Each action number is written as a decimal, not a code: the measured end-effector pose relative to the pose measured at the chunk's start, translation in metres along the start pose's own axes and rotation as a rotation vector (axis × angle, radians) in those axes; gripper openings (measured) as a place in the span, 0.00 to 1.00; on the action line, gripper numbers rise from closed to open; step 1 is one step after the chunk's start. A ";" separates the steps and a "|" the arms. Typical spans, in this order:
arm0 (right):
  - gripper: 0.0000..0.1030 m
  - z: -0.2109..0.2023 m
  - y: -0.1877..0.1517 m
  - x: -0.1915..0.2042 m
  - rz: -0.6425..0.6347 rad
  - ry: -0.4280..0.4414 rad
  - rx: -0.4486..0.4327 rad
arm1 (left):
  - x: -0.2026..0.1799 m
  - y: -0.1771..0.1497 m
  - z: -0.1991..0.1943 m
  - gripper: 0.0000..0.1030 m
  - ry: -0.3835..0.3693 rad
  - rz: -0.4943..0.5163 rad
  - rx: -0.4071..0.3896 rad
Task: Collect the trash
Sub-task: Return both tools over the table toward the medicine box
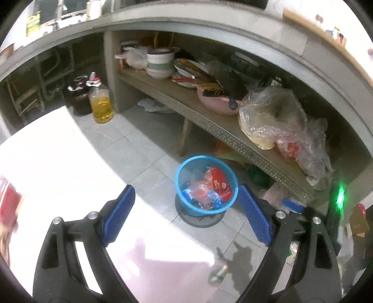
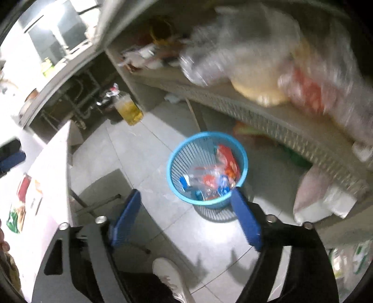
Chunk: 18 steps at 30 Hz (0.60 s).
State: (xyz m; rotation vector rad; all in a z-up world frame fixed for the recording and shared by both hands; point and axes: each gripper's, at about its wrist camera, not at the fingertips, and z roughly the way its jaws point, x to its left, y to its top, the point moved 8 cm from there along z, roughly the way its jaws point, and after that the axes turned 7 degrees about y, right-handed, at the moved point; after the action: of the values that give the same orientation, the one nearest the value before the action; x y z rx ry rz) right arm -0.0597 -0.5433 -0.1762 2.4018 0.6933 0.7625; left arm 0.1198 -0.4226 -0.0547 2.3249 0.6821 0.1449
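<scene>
Over the white table edge (image 1: 46, 149) and the grey tiled floor (image 1: 144, 153), the left gripper (image 1: 186, 209) hangs with its blue pads (image 1: 119, 214) spread wide and nothing between them. In its own view the right gripper (image 2: 186, 214) is the same: blue pads (image 2: 127, 216) far apart, empty, angled down at the floor. Below the right gripper, at the bottom of that view, a white shoe (image 2: 172, 277) of the person stands on the tiles.

Just past both sets of fingertips, on the floor, stands the blue mesh basket (image 1: 184, 167), upright and open at the top. Inside it lies the collected trash: a red packet (image 1: 219, 184) leaning against the far wall of the basket, and crumpled clear wrappers with red and blue print (image 1: 200, 195) at the bottom. The right wrist view shows the same basket (image 2: 172, 163) with the same wrappers (image 2: 209, 179).

Behind the basket runs a low shelf with a perforated front edge (image 1: 223, 132). On it sit a large clear plastic bag with something pale yellow inside (image 1: 270, 116), a pink bowl (image 1: 216, 102) holding dark utensils, and stacked white bowls (image 1: 160, 63) further along. To the left, on the floor under the counter (image 1: 163, 18), a bottle of yellow oil (image 1: 101, 105) stands just beside a dark jar (image 1: 79, 95), with pipes behind them.
</scene>
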 end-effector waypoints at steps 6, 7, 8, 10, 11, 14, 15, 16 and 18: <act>0.94 -0.043 0.010 0.059 -0.135 -0.035 -0.054 | 0.050 -0.045 -0.060 0.91 -0.024 -0.142 -0.032; 0.94 -0.048 0.010 0.069 -0.162 -0.037 -0.060 | 0.057 -0.050 -0.066 0.92 -0.030 -0.163 -0.033; 0.94 -0.052 0.011 0.080 -0.189 -0.040 -0.066 | 0.068 -0.058 -0.075 0.92 -0.036 -0.194 -0.037; 0.94 -0.059 0.010 0.101 -0.235 -0.054 -0.073 | 0.086 -0.071 -0.088 0.92 -0.031 -0.243 -0.050; 0.94 -0.062 0.010 0.114 -0.267 -0.061 -0.076 | 0.097 -0.080 -0.097 0.92 -0.015 -0.263 -0.063; 0.94 -0.067 0.005 0.148 -0.364 -0.069 -0.080 | 0.121 -0.101 -0.115 0.92 0.040 -0.294 -0.097; 0.94 -0.068 0.003 0.159 -0.394 -0.052 -0.081 | 0.129 -0.109 -0.121 0.92 0.051 -0.303 -0.106; 0.94 -0.069 0.001 0.168 -0.414 -0.033 -0.080 | 0.135 -0.115 -0.126 0.92 0.058 -0.311 -0.113; 0.94 -0.070 -0.007 0.193 -0.465 0.037 -0.072 | 0.151 -0.133 -0.136 0.92 0.077 -0.339 -0.123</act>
State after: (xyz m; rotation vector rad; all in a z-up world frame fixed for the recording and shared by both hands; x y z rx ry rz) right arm 0.0311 -0.3994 -0.0601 2.0488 1.1631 0.6207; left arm 0.1522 -0.1822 -0.0534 2.0616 1.0633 0.1176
